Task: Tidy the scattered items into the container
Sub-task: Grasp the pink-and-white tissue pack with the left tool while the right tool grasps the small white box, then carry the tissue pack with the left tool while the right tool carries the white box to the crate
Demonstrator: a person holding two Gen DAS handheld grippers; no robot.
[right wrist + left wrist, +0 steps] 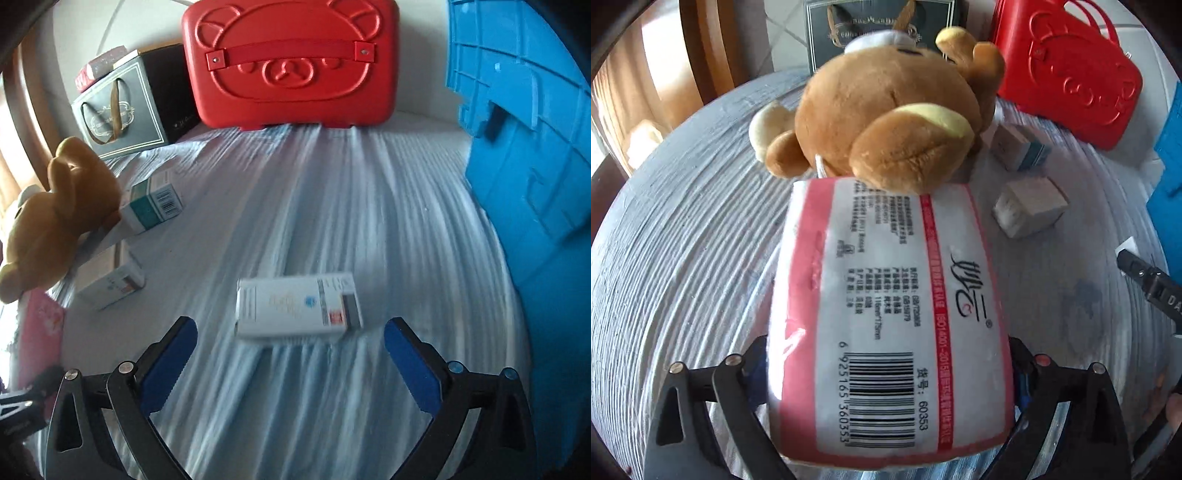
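Observation:
My left gripper (890,373) is shut on a pink and white tissue pack (886,314), which fills the space between its fingers. The pack's far end touches a brown plush bear (886,118) lying on the pale cloth. My right gripper (290,347) is open and empty, just short of a white box (297,308) lying flat between its blue pads (413,365). The blue container (524,166) stands at the right. The bear (55,214) and the pink pack (38,332) show at the left of the right wrist view.
Two small boxes (1030,206) (1021,147) lie right of the bear; they also show in the right wrist view (110,280) (153,203). A red bear-face case (291,62) and a dark gift bag (122,110) stand at the back. The blue container's edge (1169,158) shows at far right.

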